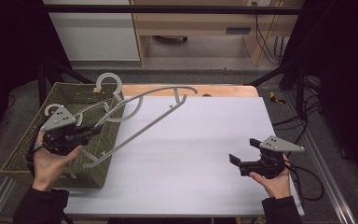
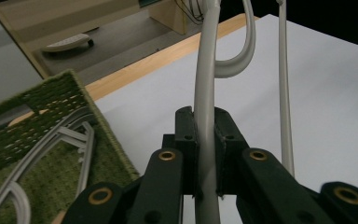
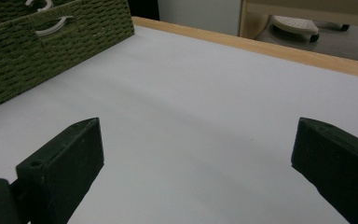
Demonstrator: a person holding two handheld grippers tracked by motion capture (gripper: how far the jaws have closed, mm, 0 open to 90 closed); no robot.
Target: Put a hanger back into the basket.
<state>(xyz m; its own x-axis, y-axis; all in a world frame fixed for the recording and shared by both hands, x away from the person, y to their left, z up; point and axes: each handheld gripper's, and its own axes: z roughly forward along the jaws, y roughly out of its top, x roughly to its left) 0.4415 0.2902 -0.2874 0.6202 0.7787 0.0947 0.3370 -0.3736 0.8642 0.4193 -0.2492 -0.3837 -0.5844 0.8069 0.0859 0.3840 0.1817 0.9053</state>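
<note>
Two hands reach in from the bottom edge of the high view, each carrying a black two-jaw claw over a white-topped table [image 1: 205, 154]. At lower left of the frame, the left claw [image 1: 93, 130] is clamped shut on the bar of a grey plastic hanger [image 1: 144, 125]; the left gripper view shows both jaws pressed against that bar [image 2: 205, 116], which runs up between them toward the top of the picture. The hanger sits tilted, its hook end up near the basket's far corner at upper left and its long arm stretching toward the upper middle of the frame, out over the table. Beside the left hand [image 1: 51, 161], a green woven basket [image 1: 23, 165] occupies the left side of the table, with more grey hangers [image 2: 51, 144] lying inside it. At lower right, the right claw [image 1: 243, 150] stands wide open and holds nothing, well apart from the hanger and the basket. Seen along its own jaws in the right gripper view, bare white table [image 3: 205, 102] lies between them, with the basket's side at upper left and a wooden table edge [image 3: 270, 46] running across the top.
</note>
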